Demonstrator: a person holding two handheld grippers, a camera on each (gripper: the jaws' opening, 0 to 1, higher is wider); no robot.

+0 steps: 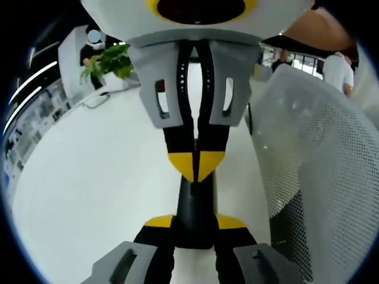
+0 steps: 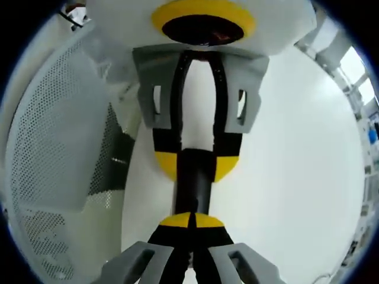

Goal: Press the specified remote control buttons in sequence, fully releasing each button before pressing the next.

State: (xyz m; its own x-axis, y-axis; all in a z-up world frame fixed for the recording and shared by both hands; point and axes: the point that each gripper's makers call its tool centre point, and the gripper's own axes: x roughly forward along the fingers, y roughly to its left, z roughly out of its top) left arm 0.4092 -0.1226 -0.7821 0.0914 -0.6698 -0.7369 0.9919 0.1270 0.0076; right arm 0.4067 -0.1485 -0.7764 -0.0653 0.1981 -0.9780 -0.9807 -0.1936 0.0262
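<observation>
Centrally, a black remote (image 1: 194, 207) is clamped by left gripper (image 1: 194, 228); right gripper (image 1: 195, 163) is closed, tips on it. White table (image 1: 100, 177) is bordered by a mesh chair (image 1: 320, 154); plant (image 1: 109, 59) sits far off.

remote control (image 1: 195, 210): buttons hidden, ends covered by both grippers' jaws | mesh chair (image 1: 323, 160): cut off by picture edge | plant (image 1: 109, 59) beyond the remote control: blurred | people behind the chair: too small to tell
</observation>
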